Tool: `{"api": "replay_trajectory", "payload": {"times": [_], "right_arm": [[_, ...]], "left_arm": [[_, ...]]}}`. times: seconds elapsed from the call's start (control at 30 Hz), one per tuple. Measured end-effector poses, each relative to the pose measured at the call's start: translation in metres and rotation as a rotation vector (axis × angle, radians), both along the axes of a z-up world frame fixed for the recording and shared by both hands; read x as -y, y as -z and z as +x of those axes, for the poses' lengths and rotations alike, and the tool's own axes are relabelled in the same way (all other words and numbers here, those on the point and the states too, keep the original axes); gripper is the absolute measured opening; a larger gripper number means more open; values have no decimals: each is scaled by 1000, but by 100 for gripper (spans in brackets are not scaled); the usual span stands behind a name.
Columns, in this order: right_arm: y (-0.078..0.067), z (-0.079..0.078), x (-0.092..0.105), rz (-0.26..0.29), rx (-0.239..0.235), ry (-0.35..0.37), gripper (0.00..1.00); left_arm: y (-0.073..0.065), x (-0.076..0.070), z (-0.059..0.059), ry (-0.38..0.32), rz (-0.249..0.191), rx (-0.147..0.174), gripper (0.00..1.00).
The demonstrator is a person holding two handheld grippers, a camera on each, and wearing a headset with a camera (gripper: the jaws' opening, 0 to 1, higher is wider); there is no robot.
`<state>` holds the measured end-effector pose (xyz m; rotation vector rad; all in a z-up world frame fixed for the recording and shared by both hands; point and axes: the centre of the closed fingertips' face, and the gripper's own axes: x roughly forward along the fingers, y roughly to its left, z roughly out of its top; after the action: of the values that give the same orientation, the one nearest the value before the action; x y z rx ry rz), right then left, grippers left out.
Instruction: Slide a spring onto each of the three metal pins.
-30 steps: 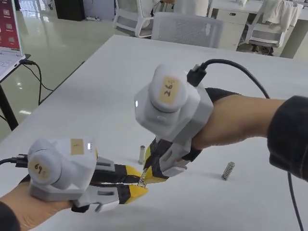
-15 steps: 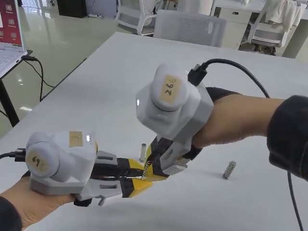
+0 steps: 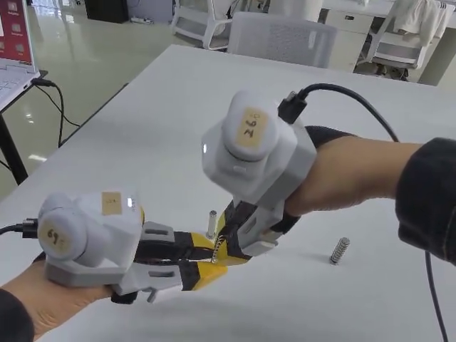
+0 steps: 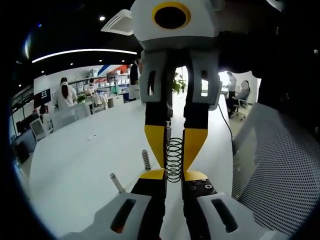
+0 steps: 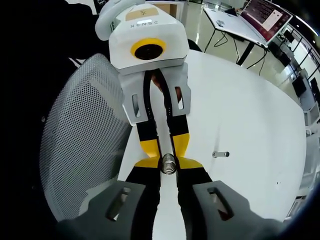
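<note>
Spring (image 4: 174, 159) clamped by left claw (image 4: 174, 175) and right claw (image 5: 169, 163), second spring (image 3: 338, 251) loose, one pin (image 3: 211, 223)

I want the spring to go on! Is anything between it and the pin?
Nothing visible does. The spring, pinched where the left gripper and right gripper meet, sits close by the upright pin, with bare table between.

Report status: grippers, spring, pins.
Right hand-held gripper shut on spring. Left hand-held gripper tips at one end, grip unclear. Bare pin upright beside; second spring lies apart. Nothing blocking.
</note>
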<state>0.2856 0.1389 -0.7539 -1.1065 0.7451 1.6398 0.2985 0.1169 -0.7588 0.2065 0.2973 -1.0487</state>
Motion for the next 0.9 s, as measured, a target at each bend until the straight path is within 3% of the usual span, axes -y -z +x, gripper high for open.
{"api": "replay_trajectory", "payload": {"times": [0.33, 0.9], "right_arm": [[-1, 5, -2, 0, 4, 8, 13], [2, 12, -2, -2, 8, 21, 13]], "left_arm": [[6, -3, -1, -12, 3, -28, 16], [18, -27, 5, -114, 3, -74, 37]]}}
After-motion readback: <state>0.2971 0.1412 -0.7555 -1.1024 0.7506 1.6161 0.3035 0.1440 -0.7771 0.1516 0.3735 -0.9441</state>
